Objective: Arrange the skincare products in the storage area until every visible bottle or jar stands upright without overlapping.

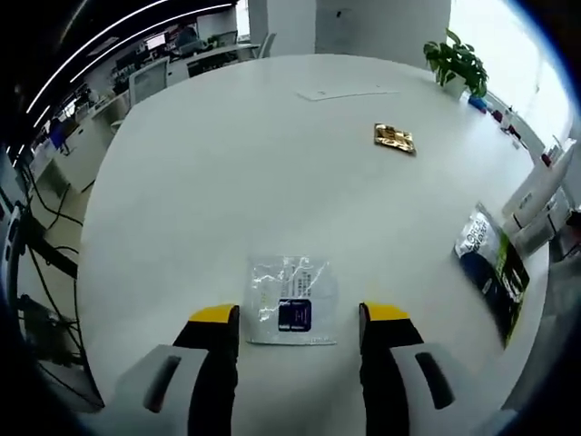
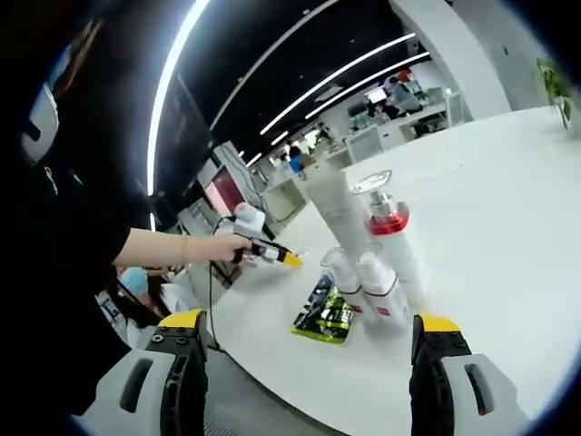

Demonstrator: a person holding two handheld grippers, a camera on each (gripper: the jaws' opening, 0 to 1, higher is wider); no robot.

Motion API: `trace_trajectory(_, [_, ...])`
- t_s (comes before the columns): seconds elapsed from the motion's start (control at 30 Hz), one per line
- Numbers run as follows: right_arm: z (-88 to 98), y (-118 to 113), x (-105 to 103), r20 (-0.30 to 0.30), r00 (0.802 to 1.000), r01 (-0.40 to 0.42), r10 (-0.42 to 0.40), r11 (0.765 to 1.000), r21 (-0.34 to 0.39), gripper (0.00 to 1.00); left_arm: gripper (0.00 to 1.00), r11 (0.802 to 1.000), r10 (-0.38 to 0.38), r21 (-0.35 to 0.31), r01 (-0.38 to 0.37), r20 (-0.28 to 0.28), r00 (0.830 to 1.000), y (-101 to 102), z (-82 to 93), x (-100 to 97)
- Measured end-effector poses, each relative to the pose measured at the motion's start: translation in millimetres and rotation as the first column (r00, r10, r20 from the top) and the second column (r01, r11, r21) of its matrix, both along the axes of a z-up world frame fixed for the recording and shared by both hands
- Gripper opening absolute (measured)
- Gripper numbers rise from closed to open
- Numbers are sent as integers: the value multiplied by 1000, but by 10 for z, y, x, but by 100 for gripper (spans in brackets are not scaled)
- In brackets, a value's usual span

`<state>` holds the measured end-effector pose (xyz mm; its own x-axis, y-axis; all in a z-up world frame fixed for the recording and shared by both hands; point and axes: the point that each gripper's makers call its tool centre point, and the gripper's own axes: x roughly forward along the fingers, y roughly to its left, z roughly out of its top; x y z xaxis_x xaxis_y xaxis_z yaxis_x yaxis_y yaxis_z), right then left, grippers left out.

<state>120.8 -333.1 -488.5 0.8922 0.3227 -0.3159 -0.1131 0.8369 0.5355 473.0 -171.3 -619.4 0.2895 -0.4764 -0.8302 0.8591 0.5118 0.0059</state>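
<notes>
Left claw (image 1: 300,320) apart over clear packet (image 1: 292,301), lower centre on table (image 1: 227,173). Right claw (image 2: 309,334) apart, white bottles (image 2: 368,250) upright mid-frame beside green pouch (image 2: 325,315).

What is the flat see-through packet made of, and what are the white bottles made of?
The packet looks like thin clear plastic film: it is see-through and wrinkled with shiny creases, and a dark label shows through it. The white bottles look like smooth, glossy plastic, some with clear caps and one with a red collar; glass cannot be ruled out by looks alone.
</notes>
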Motion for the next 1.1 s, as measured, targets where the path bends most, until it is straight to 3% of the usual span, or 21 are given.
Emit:
trace_trajectory(0.23, [-7,-8,-1,0,1000,1,-1,1000,-2,96,38,999,-38,-2,38,0,999,-59,-20,-82])
trace_trajectory(1.1, [5,19,5,-2,1000,-2,2,1000,-4,96,32,999,-50,-17,49,-23,999,-105,3,-159])
